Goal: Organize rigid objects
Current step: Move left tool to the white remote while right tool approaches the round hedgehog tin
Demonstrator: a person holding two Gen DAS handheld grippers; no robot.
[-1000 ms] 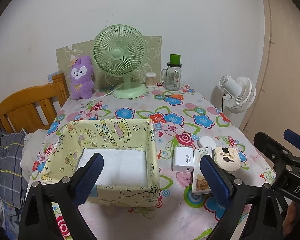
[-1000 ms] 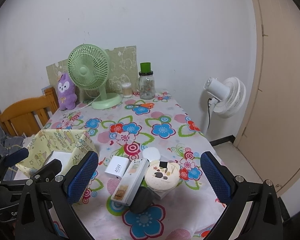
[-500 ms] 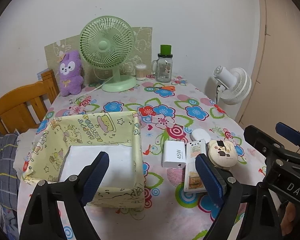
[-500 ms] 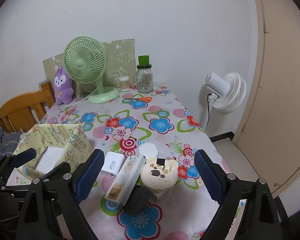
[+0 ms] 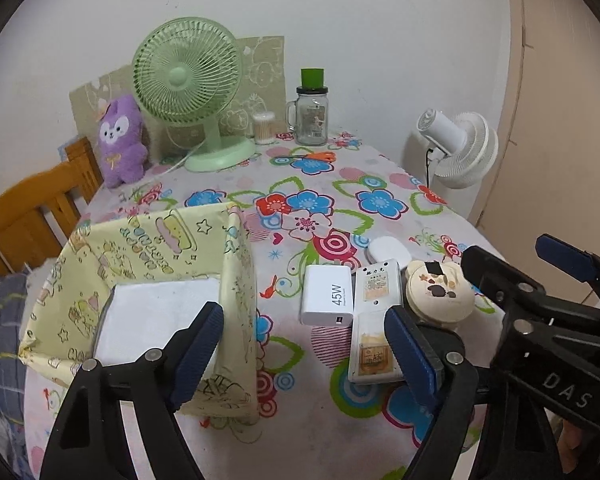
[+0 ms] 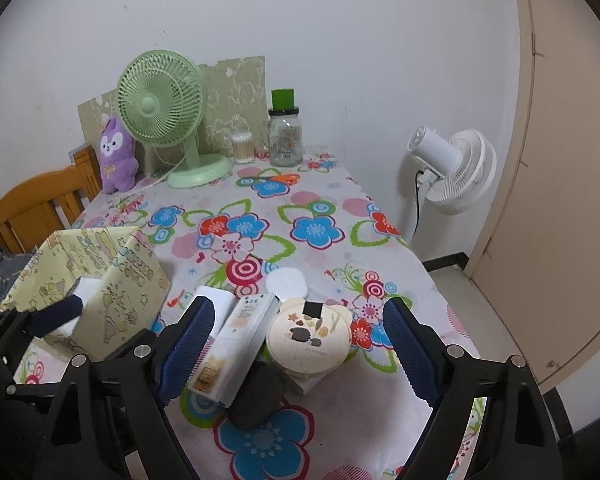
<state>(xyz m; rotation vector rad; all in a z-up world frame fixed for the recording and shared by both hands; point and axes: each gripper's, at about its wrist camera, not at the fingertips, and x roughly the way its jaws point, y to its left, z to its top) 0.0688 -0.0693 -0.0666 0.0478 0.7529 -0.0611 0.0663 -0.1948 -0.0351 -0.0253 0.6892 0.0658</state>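
A white 45W charger [image 5: 327,294], a long white box [image 5: 375,320], a round cream tin [image 5: 440,292] and a white oval puck [image 5: 389,249] lie clustered on the flowered tablecloth [image 5: 312,200]. A yellow patterned box [image 5: 140,256] stands to their left with a white slab inside. My left gripper [image 5: 304,354] hovers over the box's right wall and the charger; its jaws are closing with nothing pressed between them. My right gripper [image 6: 298,344] hangs above the tin [image 6: 309,336] and long box [image 6: 240,340], its jaws also closing and the pads apart from both.
A dark lump [image 6: 260,396] lies in front of the tin. A green fan [image 5: 188,76], purple plush [image 5: 122,140], glass jar [image 5: 311,114] and orange scissors [image 5: 312,157] stand at the far end. A wooden chair [image 5: 32,208] is left, a white floor fan [image 6: 452,168] right.
Both grippers have sunk closer to the table and their jaws have narrowed. The left one has shifted right, from over the yellow box toward the charger.
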